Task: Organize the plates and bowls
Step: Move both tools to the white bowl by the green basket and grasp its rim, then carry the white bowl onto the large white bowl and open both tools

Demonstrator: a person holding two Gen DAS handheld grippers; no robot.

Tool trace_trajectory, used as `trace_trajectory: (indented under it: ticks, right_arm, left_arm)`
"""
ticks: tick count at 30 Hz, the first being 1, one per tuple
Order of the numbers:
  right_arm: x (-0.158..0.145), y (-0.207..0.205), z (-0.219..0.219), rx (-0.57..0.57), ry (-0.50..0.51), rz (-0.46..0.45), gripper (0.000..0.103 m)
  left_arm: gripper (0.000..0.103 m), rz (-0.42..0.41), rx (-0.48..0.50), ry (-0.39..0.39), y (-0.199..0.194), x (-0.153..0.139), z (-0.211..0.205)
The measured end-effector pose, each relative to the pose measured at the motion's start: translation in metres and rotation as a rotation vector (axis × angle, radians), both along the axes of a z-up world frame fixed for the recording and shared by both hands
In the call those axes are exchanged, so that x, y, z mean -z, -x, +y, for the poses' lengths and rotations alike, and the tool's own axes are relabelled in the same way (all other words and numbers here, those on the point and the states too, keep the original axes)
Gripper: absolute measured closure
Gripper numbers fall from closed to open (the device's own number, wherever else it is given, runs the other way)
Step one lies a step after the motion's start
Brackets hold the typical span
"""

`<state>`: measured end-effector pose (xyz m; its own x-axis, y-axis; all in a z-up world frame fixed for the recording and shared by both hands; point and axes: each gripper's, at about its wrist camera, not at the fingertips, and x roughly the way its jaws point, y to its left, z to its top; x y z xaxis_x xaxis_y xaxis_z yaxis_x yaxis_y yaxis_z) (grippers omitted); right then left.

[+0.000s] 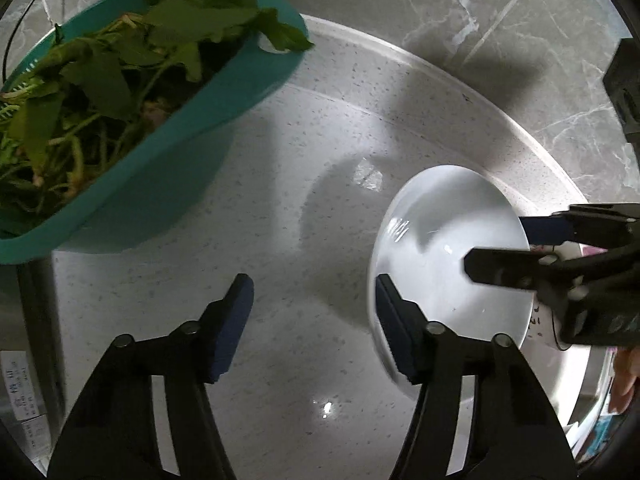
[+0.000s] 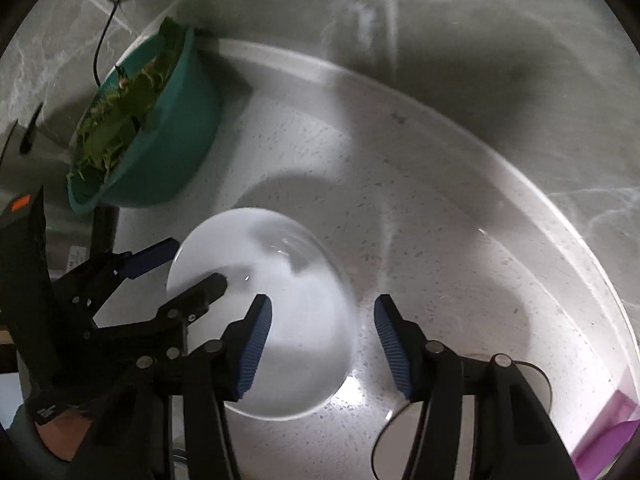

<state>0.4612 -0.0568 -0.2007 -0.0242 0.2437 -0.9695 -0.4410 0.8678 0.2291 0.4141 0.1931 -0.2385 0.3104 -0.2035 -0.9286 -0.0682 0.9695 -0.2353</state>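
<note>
A white bowl (image 1: 440, 240) (image 2: 288, 312) rests on the speckled white counter (image 1: 288, 216). My left gripper (image 1: 314, 320) straddles the bowl's left rim: its right finger (image 1: 394, 328) reaches over the rim while the other hangs over bare counter. The jaws stand wide apart and do not press on the rim. From the opposite side my right gripper (image 2: 322, 340) straddles the rim too, with its left finger (image 2: 256, 344) inside the bowl and the other outside, also well apart. Each gripper shows in the other's view: right (image 1: 516, 244), left (image 2: 180, 268).
A teal basin (image 1: 168, 184) (image 2: 172, 152) heaped with green leafy vegetables stands at the back left against the marble-tiled wall (image 1: 500, 20). A black cable (image 2: 102, 44) hangs by it. A purple object (image 2: 608, 428) lies at the counter's right. A hand (image 1: 626, 372) shows at the edge.
</note>
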Motion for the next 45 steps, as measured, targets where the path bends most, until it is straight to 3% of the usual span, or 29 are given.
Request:
trace_trajectory:
  ticks: [1,4,7,15,23,29,40,45]
  right_arm:
    - [0.004,0.001,0.002,-0.008,0.010,0.005,0.047]
    - [0.018,0.004,0.007,-0.022,0.039,0.033,0.066]
    - [0.027,0.008,0.008,-0.030,0.069,0.028,0.081]
    - [0.032,0.017,0.004,-0.002,0.033,0.021,0.088]
    - [0.013,0.022,-0.001,0.012,0.001,-0.011,0.088]
    - [-0.016,0.036,-0.034,0.051,-0.039,-0.036,0.088]
    - [-0.094,0.132,-0.132,0.217,-0.040,-0.133,0.088]
    - [-0.103,0.194,-0.191,0.336,-0.044,-0.141,0.088]
  left_arm:
    - [0.050,0.000,0.005,0.007,0.000,0.001,-0.003]
    - [0.066,-0.004,0.026,0.038,0.001,0.005,-0.008]
    - [0.090,-0.018,0.051,0.035,-0.001,0.002,-0.018]
    - [0.090,-0.011,0.067,0.026,-0.004,0.000,-0.026]
    - [0.091,-0.052,0.083,0.024,0.007,-0.036,-0.025]
    - [0.091,-0.101,0.147,0.028,0.027,-0.073,-0.047]
    - [0.091,-0.184,0.404,0.067,0.105,-0.133,-0.158]
    - [0.091,-0.184,0.542,0.095,0.157,-0.142,-0.223]
